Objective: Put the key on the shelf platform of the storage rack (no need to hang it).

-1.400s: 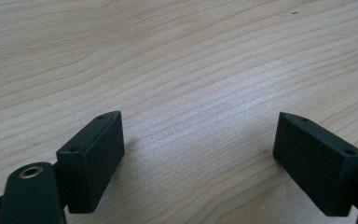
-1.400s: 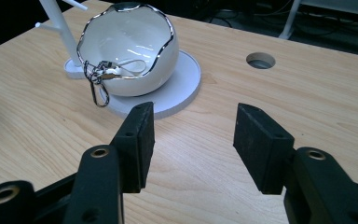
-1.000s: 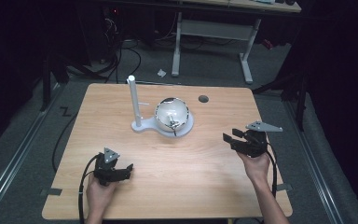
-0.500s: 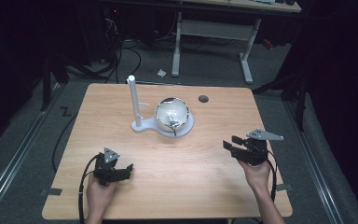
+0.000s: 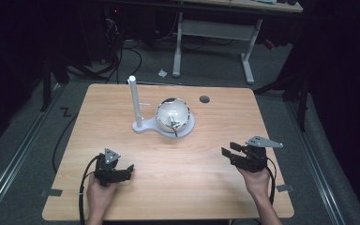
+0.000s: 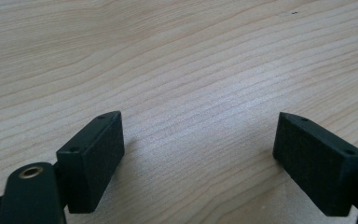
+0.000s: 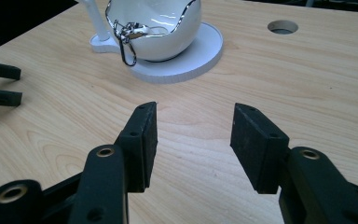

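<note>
A white stand with an upright post (image 5: pixel 133 101) and a round base (image 5: pixel 187 129) sits at the table's middle back. On the base rests a white bowl with a shiny rim (image 5: pixel 172 112) (image 7: pixel 168 25). A metal snap hook (image 7: pixel 127 43) hangs over the bowl's edge. My left gripper (image 5: pixel 129 170) (image 6: pixel 198 121) lies open low over bare wood at the near left. My right gripper (image 5: pixel 227 149) (image 7: pixel 195 109) is open at the near right, pointing toward the bowl from a distance. Nothing is between either pair of jaws.
A round cable hole (image 5: pixel 204 99) (image 7: pixel 283 26) is in the tabletop behind and to the right of the bowl. The wooden table (image 5: pixel 178 187) has bare wood between the two grippers. Cables and a desk frame (image 5: pixel 213 28) stand on the dark floor beyond.
My right gripper has drawn back toward the near edge of the table, still open. The left gripper has stayed put.
</note>
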`<state>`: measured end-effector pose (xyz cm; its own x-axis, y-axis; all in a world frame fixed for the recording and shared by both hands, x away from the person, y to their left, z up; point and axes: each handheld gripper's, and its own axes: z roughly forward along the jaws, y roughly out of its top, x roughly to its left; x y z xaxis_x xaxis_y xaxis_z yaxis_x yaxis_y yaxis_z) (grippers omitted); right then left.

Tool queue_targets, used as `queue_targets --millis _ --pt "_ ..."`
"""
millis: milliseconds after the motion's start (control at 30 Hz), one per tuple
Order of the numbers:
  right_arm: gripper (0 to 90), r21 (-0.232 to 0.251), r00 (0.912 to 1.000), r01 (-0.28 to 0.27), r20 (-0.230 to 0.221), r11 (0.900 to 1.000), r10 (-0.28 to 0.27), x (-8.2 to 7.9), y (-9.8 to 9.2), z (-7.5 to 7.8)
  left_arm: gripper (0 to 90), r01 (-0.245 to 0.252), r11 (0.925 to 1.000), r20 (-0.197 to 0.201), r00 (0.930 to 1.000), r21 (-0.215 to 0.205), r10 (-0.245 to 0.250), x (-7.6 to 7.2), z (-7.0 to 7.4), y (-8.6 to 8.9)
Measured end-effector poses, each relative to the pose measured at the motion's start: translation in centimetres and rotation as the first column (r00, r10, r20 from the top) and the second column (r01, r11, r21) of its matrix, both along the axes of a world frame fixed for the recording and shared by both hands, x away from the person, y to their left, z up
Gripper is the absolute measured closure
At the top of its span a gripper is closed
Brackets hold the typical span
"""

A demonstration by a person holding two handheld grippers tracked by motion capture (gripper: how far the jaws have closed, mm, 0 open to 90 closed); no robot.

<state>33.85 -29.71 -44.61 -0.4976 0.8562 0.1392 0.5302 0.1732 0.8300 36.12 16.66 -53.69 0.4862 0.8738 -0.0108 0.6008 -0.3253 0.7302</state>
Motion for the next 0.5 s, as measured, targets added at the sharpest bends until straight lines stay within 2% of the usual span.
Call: queue_targets --millis 167,500 --pt "51.0 0.002 0.9994 -0.035 -0.005 0.999 0.035 -0.7 0.7 -0.4 16.8 0.0 1.0 0.0 1.0 0.0 0.0 0.0 0.0 0.0" --pt "50.8 -0.007 0.9984 -0.056 -0.005 0.998 0.056 -1.1 1.5 -1.2 16.7 0.0 1.0 0.0 1.0 0.0 0.0 0.0 0.0 0.0"
